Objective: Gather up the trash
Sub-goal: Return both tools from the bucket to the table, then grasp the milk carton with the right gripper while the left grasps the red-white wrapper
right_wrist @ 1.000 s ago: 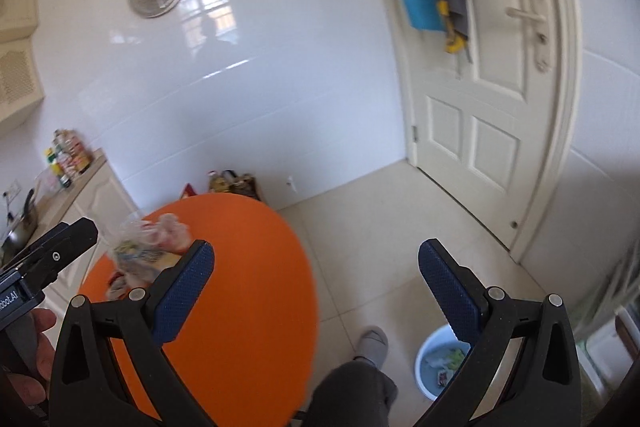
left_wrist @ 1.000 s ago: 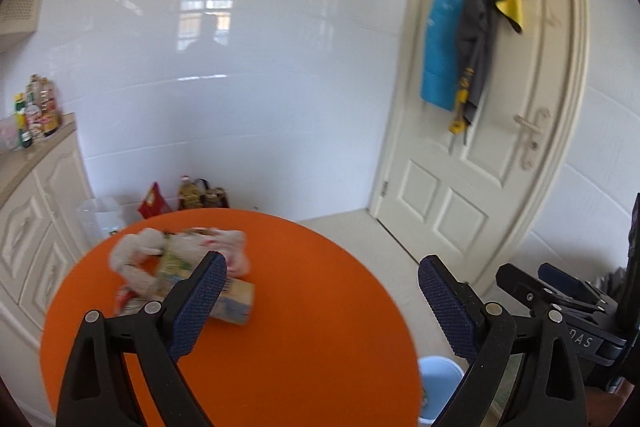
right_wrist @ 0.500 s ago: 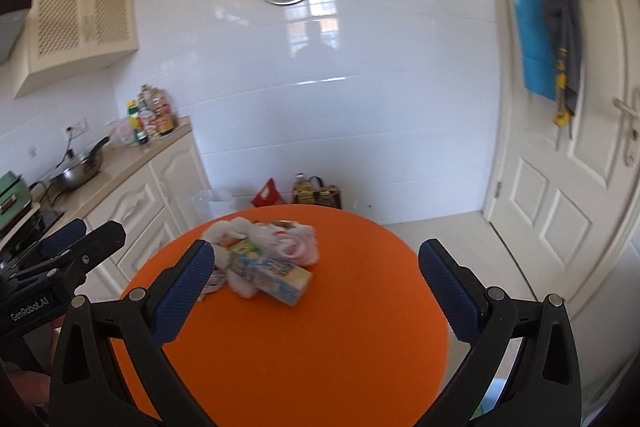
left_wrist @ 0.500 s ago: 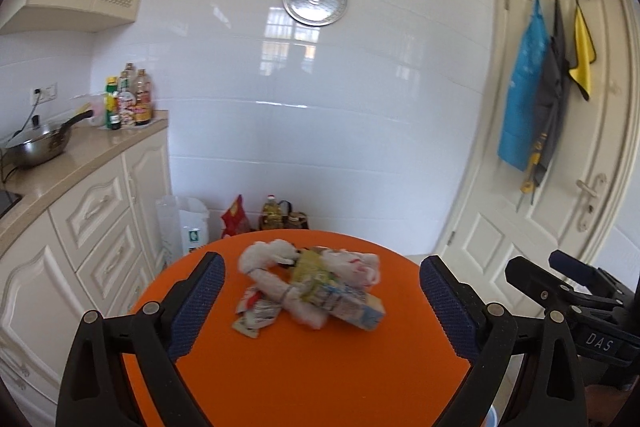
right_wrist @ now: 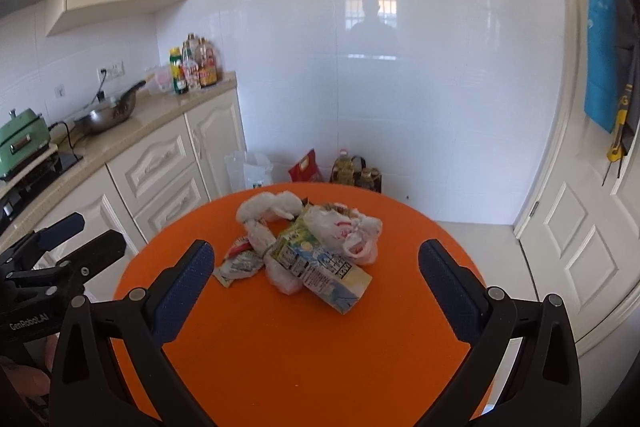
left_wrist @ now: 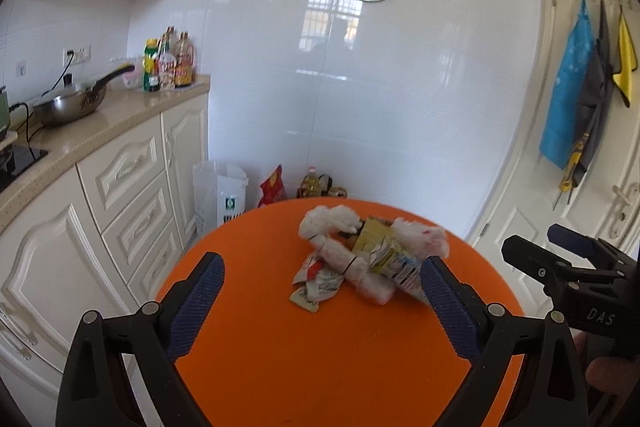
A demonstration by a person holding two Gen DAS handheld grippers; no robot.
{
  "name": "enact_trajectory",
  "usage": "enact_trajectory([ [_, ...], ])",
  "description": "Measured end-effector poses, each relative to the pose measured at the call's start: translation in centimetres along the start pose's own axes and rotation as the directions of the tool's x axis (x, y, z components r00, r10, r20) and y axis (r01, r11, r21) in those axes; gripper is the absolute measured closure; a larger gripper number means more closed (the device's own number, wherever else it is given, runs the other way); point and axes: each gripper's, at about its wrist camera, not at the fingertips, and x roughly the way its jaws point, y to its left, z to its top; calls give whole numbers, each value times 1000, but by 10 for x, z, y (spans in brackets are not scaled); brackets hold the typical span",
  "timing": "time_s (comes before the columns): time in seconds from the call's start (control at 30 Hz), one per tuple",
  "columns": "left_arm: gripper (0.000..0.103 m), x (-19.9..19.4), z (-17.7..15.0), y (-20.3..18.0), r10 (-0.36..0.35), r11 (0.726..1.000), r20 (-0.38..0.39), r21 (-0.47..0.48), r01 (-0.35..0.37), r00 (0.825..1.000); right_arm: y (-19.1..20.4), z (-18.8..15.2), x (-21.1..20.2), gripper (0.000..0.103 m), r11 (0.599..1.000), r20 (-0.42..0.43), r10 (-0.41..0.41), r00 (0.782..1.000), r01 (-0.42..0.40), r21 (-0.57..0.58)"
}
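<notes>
A heap of trash lies on the round orange table: a crushed drink carton, white knotted plastic bags, a white bag with red print and a crumpled wrapper. My left gripper hangs open above the near part of the table, short of the heap. My right gripper is open too, with the carton seen between its fingers but farther off. Each gripper shows at the edge of the other's view.
Cream kitchen cabinets and a counter with a pan and bottles run along the left. Bags and oil bottles stand on the floor by the tiled wall behind the table. A white door with hanging aprons is at the right.
Both cameras swung left from the door and floor toward the table, then drew closer. The trash heap now sits centred between each pair of fingers. Both grippers stayed open.
</notes>
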Motion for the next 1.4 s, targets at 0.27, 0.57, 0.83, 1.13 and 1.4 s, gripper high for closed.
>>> enact_trajectory([
  [0.27,7,65,0,-15,34,999,-136,-7,-35,990,-30,-25,86,0,1000,-198,18,980,-19,1],
  [0.57,7,174,45,-46,62,998,-242,37,-55,968,-51,-35,162,0,993,-321,97,942,-114,-35],
  [0.83,7,259,66,-47,94,995,-310,62,-79,946,-49,-33,193,14,952,-383,260,887,-302,-54],
  [1.13,9,307,65,-40,77,995,-344,82,-52,936,-38,-37,182,45,930,-381,320,867,-364,-48],
  [1.4,41,346,69,-34,32,996,-376,84,0,926,-32,-40,181,52,935,-365,331,870,-354,5],
])
